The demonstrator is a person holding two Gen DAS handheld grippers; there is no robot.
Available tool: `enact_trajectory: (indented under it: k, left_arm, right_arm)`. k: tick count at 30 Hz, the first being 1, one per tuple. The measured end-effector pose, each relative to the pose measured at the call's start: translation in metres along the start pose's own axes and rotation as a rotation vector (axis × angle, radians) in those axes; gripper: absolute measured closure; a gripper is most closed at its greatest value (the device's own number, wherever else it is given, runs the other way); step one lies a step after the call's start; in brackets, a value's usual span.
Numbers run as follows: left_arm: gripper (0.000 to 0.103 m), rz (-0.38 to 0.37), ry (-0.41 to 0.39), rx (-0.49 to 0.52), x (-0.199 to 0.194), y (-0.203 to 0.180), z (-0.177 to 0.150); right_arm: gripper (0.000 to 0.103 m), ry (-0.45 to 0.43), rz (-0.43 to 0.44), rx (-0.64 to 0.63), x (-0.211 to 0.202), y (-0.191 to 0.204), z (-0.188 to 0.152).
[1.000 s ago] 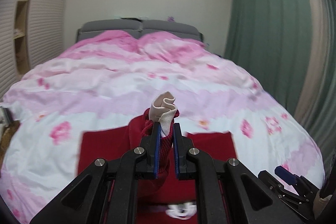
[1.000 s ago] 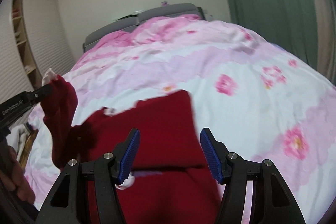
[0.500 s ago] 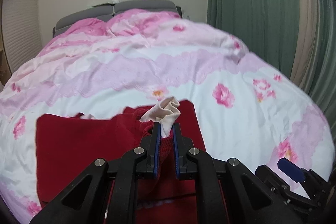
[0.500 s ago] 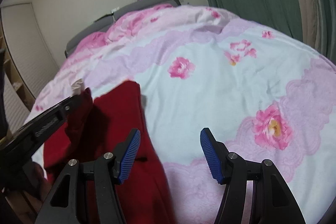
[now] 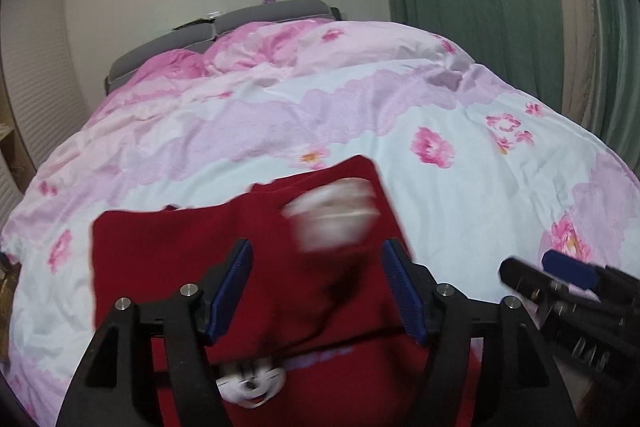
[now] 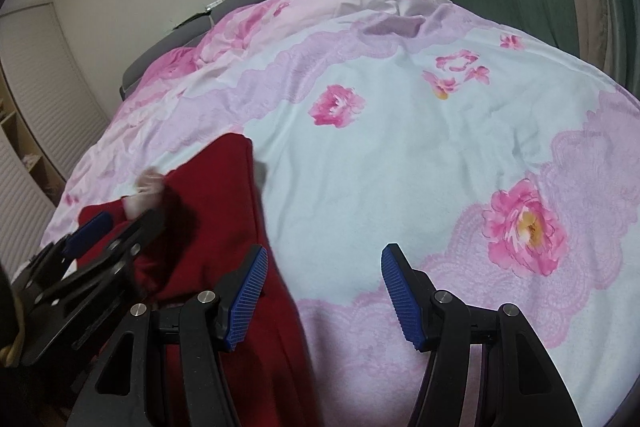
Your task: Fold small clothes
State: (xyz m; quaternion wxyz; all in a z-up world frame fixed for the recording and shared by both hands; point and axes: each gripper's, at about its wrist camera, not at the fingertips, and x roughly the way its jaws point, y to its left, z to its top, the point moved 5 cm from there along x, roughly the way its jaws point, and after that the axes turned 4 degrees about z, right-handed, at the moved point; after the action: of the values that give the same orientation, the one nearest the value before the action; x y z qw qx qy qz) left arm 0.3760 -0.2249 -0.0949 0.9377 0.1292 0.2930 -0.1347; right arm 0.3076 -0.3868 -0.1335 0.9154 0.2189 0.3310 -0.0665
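One red garment (image 5: 168, 259) lies on the floral duvet (image 5: 280, 115), green curtain (image 5: 480, 7) beside.

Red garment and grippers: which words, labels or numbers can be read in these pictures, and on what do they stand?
None can be read.
Red garment: a line of blue print beside a white cartoon face, too blurred to read.
Left gripper and right gripper: no lettering shows.
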Motion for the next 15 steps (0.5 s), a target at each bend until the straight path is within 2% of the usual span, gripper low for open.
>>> enact_trajectory:
  k: [4,8,13,15]
  left_arm:
    - [0.031,0.033,-0.012,-0.025,-0.017,0.038,-0.012]
    - [0.026,0.116,-0.016,-0.014,-0.025,0.079,-0.036]
    - [0.026,0.16,0.049,-0.105,-0.017,0.132,-0.068]
    - [0.026,0.167,0.068,-0.11,-0.014,0.143,-0.079]
  right_arm:
    - [0.042,0.002,0.028,-0.034,0.0,0.021,-0.004]
    - [0.042,0.01,0.045,-0.074,0.008,0.045,-0.009]
    - [0.042,0.012,0.076,-0.098,0.017,0.076,-0.012]
    - [0.042,0.01,0.084,-0.116,0.019,0.089,-0.014]
